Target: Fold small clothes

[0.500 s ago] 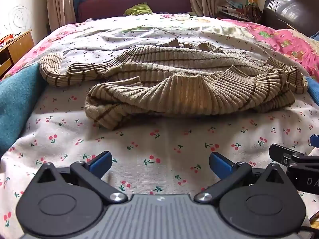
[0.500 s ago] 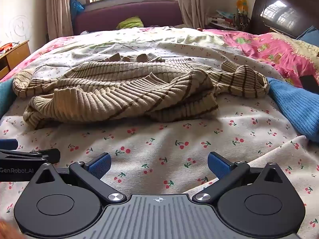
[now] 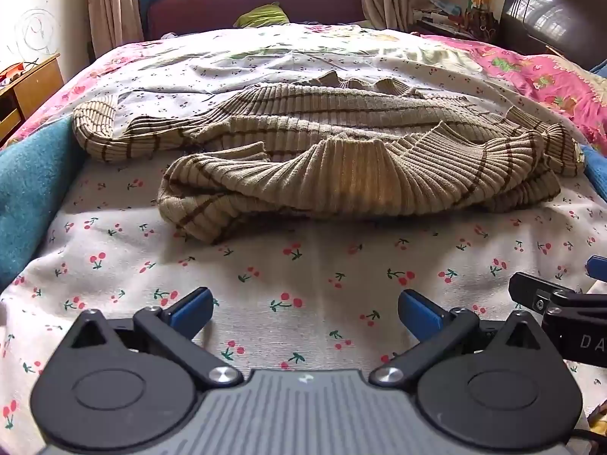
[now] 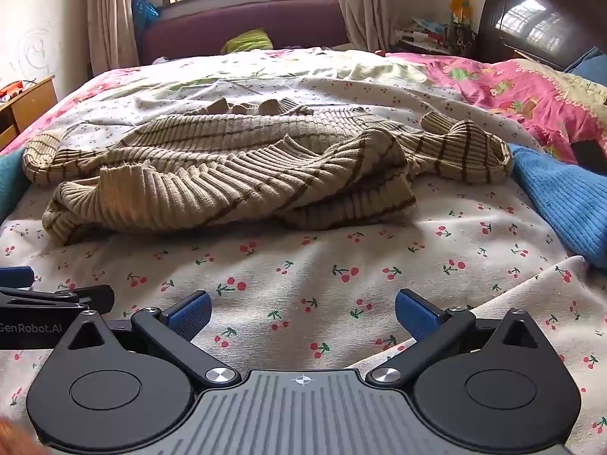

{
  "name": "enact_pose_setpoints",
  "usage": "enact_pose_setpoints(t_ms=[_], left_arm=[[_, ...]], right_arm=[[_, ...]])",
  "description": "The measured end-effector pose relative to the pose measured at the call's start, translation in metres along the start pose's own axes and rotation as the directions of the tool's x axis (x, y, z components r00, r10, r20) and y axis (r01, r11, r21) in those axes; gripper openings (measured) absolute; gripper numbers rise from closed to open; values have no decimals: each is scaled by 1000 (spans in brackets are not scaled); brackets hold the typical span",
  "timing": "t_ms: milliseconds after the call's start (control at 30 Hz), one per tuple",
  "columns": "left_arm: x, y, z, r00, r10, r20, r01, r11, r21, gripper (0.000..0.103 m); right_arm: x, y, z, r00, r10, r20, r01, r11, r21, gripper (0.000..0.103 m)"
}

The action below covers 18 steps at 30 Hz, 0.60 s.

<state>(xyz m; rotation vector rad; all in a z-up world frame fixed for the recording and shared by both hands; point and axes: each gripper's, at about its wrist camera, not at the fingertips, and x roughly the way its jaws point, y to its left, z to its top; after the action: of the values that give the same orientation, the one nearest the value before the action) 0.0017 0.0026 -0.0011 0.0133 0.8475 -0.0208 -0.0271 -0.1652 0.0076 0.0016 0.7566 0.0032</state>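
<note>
A tan ribbed sweater with thin brown stripes [image 3: 341, 159] [image 4: 242, 178] lies crumpled across the cherry-print sheet [image 3: 303, 273], one sleeve stretched to the left. My left gripper [image 3: 305, 313] hovers over the sheet well short of the sweater's near edge, open, with nothing between its blue pads. My right gripper [image 4: 301, 311] is likewise open and empty, a similar way back from the sweater. Each gripper shows at the edge of the other's view: the right gripper [image 3: 561, 303] and the left gripper [image 4: 57, 303].
A teal blanket [image 3: 30, 189] borders the sheet on the left and a blue knit cloth [image 4: 561, 197] on the right. A pink floral quilt [image 4: 512, 91] lies at the far right. A wooden side table [image 3: 26, 87] stands at the left, a dark headboard [image 4: 538, 22] at the right.
Both views have tipped slightly down and edged a little toward the sweater; the sweater itself has not moved and both grippers remain open.
</note>
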Motion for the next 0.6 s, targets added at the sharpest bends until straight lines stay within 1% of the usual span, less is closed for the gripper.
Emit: enact_pose_setpoints(t_ms=[600], left_arm=[[-3,-3,-1,1000,-1,7,1,1000,8,103]], right_arm=[[3,1,-2,1000,3,-9,-3,1000,2,103]])
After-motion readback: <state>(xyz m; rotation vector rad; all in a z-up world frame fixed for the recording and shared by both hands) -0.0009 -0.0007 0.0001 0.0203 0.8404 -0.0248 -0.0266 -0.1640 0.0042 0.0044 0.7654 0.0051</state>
